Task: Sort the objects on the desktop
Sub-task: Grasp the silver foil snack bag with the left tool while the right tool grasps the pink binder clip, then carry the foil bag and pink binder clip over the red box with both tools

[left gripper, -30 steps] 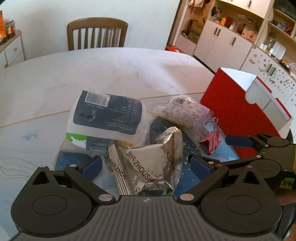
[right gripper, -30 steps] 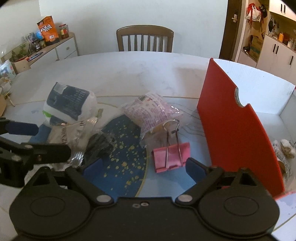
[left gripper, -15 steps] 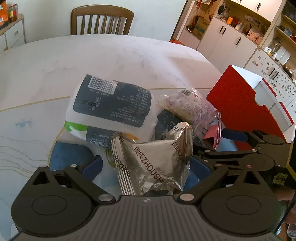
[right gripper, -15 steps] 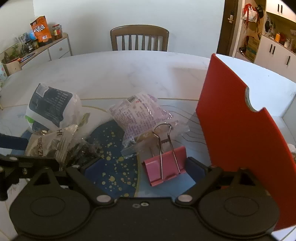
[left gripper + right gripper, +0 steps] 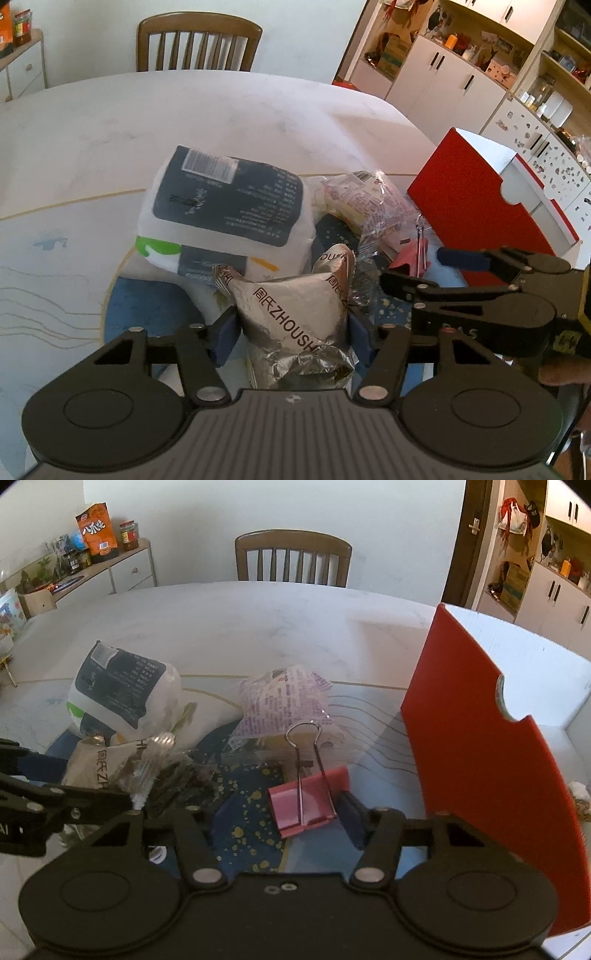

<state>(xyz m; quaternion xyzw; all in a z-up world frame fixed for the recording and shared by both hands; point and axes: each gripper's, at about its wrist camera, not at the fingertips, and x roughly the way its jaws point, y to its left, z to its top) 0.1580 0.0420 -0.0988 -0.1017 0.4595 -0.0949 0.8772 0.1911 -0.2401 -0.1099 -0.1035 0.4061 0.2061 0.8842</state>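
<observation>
Silver packet (image 5: 295, 317) lies on white marble table (image 5: 184, 110).

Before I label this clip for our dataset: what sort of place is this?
Most likely a home dining room: a pale round dining table with a wooden chair, and white storage cabinets crowded with household goods.

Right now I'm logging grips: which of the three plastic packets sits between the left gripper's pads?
The silver foil packet printed ZHOUSH, pinched by the left gripper. The white-and-navy barcode pack and the clear pink-printed packet lie beyond, untouched.
</observation>
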